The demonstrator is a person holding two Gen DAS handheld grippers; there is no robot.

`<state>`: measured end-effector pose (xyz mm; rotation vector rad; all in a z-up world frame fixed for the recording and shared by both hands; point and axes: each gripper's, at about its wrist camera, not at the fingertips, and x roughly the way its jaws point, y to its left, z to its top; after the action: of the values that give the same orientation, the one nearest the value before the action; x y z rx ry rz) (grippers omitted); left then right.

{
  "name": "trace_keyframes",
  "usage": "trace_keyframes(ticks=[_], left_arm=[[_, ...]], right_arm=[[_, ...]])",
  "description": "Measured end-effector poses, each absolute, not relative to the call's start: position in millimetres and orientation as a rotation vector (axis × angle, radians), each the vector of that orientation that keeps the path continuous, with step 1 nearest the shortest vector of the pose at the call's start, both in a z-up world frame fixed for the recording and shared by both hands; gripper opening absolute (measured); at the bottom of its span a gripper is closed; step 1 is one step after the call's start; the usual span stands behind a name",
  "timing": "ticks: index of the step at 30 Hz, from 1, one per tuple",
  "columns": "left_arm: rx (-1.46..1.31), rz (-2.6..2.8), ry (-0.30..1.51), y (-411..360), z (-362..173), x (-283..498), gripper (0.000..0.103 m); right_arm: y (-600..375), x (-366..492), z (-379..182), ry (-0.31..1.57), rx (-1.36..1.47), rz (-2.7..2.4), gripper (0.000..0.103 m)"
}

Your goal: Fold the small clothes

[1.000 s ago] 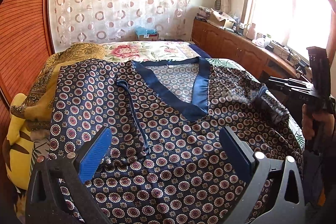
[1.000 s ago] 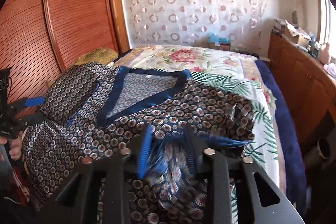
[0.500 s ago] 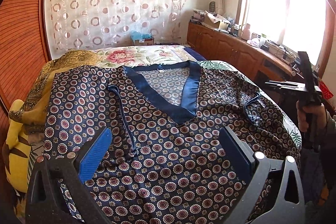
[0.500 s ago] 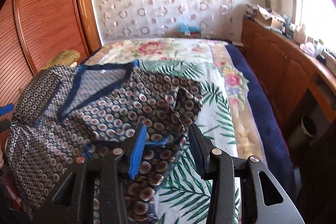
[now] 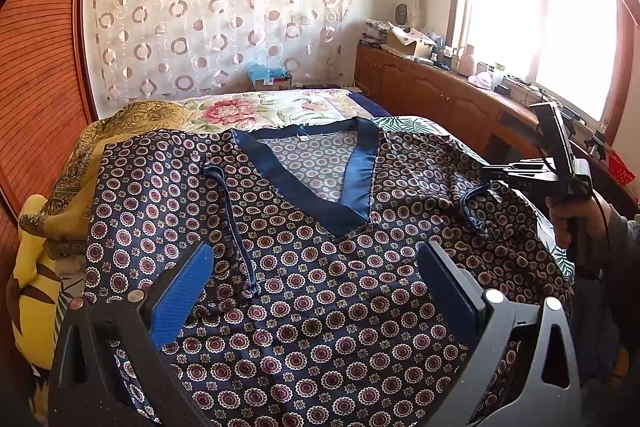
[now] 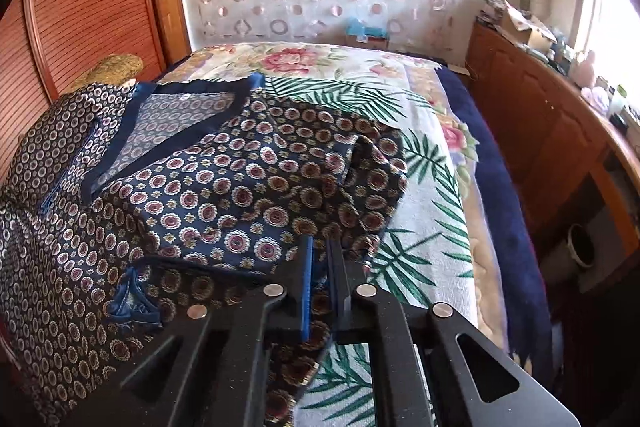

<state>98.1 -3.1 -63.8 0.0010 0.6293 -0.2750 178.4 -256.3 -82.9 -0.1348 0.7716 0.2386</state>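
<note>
A navy V-neck top (image 5: 304,267) with a round flower print and blue trim lies spread on the bed, neckline away from me. Both its sleeves are folded inward onto the body. My left gripper (image 5: 316,275) is open, hovering empty over the top's lower middle. My right gripper (image 6: 319,259) has its jaws nearly together over the top's right side edge (image 6: 360,195); a strip of fabric shows between the pads, and whether it is pinched is unclear. It also shows from the side in the left wrist view (image 5: 560,163), held by a hand.
The bed has a floral and palm-leaf cover (image 6: 420,147) with a navy border. A yellow patterned cloth (image 5: 52,211) is bunched at the bed's left. A wooden wardrobe (image 5: 36,67) stands left and a cluttered wooden counter (image 5: 460,95) runs under the window at right.
My right gripper let go of the right sleeve it had carried inward, drew back to the top's right edge, opened, then closed its jaws there. My left gripper stayed open and still.
</note>
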Motion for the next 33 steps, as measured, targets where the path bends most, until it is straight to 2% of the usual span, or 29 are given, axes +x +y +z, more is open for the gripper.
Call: trace_keyframes(ticks=[4,16,17,19,21,26,27,28,30,31,33], left_arm=[[-0.013,-0.268,0.629,1.6,-66.1,98.0,0.103],[-0.034,-0.265,0.635,6.6,-70.9,95.9,0.103],[-0.036,-0.267,0.635,6.5,-71.0,95.9,0.103],[-0.036,-0.269,0.636,6.0,-71.1,95.9,0.103],[-0.034,-0.273,0.638,4.3,-72.4,96.4,0.103],[-0.033,-0.275,0.651,2.5,-77.2,97.2,0.103],[-0.034,-0.275,0.653,2.5,-78.0,97.0,0.103],[-0.036,-0.276,0.654,2.6,-78.5,97.2,0.103],[-0.034,-0.274,0.654,3.0,-77.8,97.4,0.103],[-0.033,-0.272,0.652,3.5,-77.3,97.1,0.103],[-0.038,-0.271,0.647,4.9,-75.9,96.6,0.103]], right_arm=[[-245.6,176.2,-73.1,0.742,-0.163,0.27,0.0],[-248.3,164.9,-46.7,0.651,-0.141,0.266,0.001],[-249.4,166.3,-48.8,0.655,-0.152,0.259,0.004],[-250.1,172.6,-56.2,0.679,-0.194,0.221,0.036],[-252.1,181.9,-66.1,0.714,-0.205,0.194,0.041],[-252.8,189.6,-80.6,0.797,-0.181,0.207,0.041],[-252.3,189.6,-83.2,0.807,-0.182,0.204,0.034],[-251.7,188.9,-85.0,0.814,-0.185,0.205,0.02],[-251.3,188.9,-86.6,0.822,-0.187,0.22,0.013],[-250.9,188.8,-86.3,0.815,-0.192,0.217,0.004],[-251.4,187.0,-83.3,0.805,-0.183,0.234,0.003]])
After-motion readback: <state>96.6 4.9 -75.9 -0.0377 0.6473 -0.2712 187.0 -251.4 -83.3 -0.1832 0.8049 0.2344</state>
